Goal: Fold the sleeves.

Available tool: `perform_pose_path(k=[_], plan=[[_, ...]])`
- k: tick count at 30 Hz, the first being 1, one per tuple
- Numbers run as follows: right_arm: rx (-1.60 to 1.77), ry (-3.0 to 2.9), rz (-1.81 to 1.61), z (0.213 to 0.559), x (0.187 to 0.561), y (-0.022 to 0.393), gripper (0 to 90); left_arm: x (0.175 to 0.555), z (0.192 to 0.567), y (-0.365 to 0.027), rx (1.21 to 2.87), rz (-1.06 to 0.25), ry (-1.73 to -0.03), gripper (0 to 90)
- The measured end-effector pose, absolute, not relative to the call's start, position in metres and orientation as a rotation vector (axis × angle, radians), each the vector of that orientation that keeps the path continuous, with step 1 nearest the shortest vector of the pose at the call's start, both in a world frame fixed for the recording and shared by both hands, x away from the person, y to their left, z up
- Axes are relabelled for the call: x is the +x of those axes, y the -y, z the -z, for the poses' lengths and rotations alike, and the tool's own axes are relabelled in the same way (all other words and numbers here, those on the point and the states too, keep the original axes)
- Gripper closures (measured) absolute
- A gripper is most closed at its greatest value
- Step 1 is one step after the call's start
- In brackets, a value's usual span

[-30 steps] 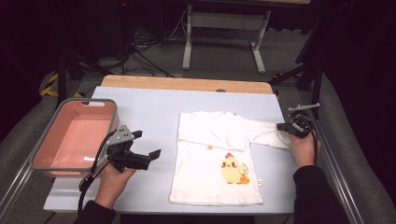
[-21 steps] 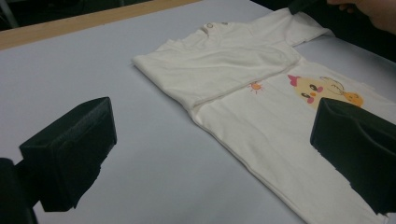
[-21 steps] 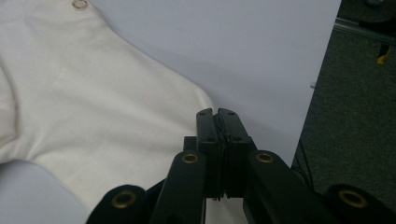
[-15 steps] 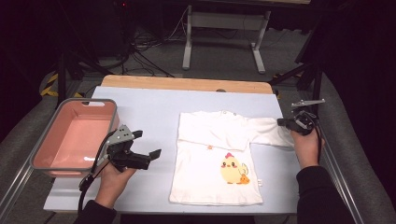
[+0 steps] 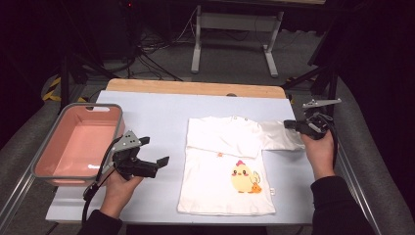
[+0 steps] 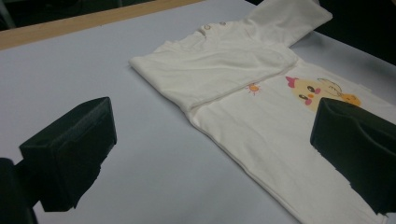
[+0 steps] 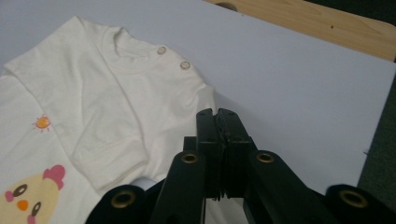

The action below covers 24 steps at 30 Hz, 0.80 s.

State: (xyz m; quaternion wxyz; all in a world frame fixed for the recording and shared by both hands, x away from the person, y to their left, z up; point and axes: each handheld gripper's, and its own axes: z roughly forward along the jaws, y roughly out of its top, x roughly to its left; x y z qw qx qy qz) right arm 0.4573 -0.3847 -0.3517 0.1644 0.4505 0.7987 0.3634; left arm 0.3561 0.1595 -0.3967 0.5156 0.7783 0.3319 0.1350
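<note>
The white cotton kids' shirt with a yellow chick print (image 5: 230, 171) lies flat toward the table's right edge, one sleeve already folded across its chest. The right hand-held gripper (image 5: 293, 124) is clenched on the end of the other sleeve (image 5: 276, 136), holding it off the table. The left hand-held gripper (image 5: 159, 162) sits released beside the pink plastic bin (image 5: 73, 147), gripping nothing.

The shirt (image 5: 225, 166) lies on the table (image 5: 161, 112), right of the tub (image 5: 78, 147).

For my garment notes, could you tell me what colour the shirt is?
The shirt is cream-white with a yellow chick print; the high view shows it best.
</note>
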Motion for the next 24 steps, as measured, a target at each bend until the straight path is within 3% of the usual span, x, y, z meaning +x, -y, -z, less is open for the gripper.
perform_pose_path(k=[24], plan=[[1.077,-2.418,-1.115,0.349,0.474,0.302,88.1,0.347,0.395,-0.169,1.864,-0.351,-0.803,1.2]])
